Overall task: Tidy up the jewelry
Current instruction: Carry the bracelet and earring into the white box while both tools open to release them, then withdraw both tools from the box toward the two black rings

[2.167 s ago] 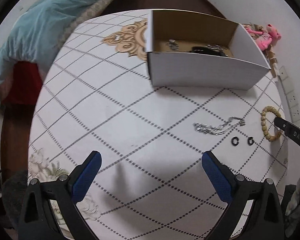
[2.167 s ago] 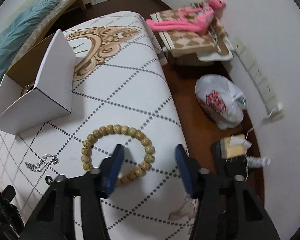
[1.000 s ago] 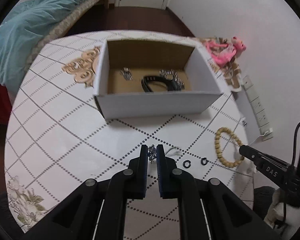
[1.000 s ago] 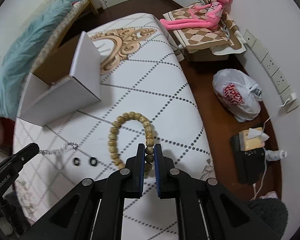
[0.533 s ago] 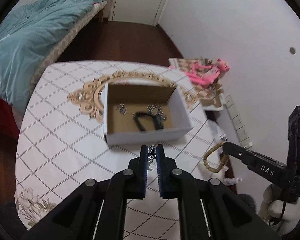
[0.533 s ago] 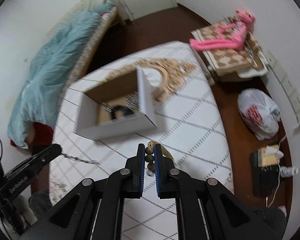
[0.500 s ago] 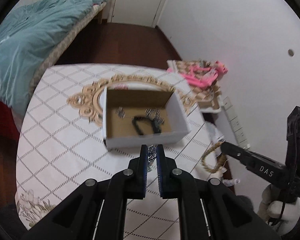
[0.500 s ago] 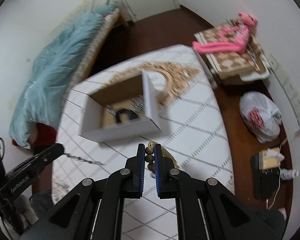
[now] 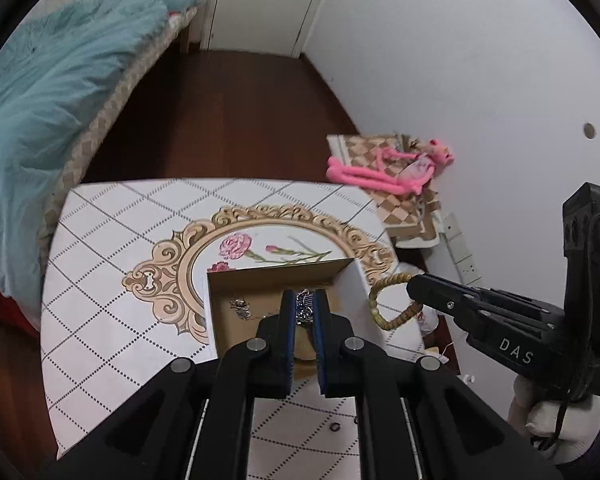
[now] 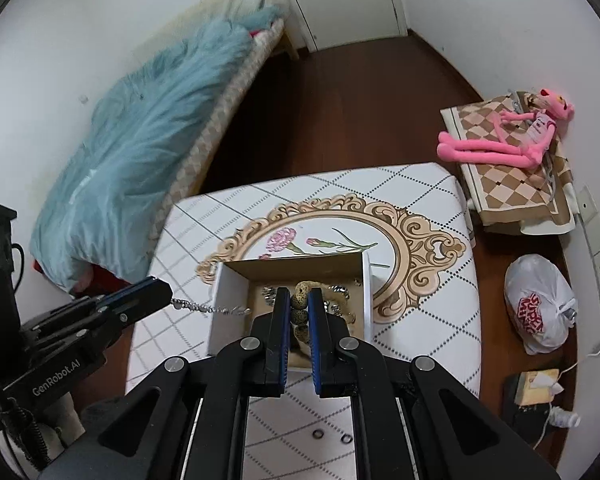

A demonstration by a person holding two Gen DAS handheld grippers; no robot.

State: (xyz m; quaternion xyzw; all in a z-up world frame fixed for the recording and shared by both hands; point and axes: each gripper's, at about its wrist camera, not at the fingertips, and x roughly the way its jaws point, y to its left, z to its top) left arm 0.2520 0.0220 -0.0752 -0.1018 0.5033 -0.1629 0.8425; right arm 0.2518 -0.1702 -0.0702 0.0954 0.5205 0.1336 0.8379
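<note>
My left gripper (image 9: 304, 300) is shut on a silver chain (image 9: 305, 307) and holds it high above the open cardboard box (image 9: 268, 280); the chain hangs from its tip in the right wrist view (image 10: 208, 307). My right gripper (image 10: 299, 300) is shut on a wooden bead bracelet (image 10: 302, 300) above the same box (image 10: 364, 300); the bracelet dangles beside the box in the left wrist view (image 9: 392, 300). Other jewelry (image 9: 240, 307) lies in the box. Two small black rings (image 10: 331, 436) lie on the table in front of the box.
The box stands on a white diamond-pattern table (image 10: 440, 320) with a gold floral print. A bed with a teal blanket (image 10: 140, 140) is at the left. A pink plush toy (image 10: 508, 136) and a white plastic bag (image 10: 540, 304) are on the right.
Both grippers rose further and moved in over the box, so the table looks smaller. The chain and bracelet stay gripped and now hang over the box.
</note>
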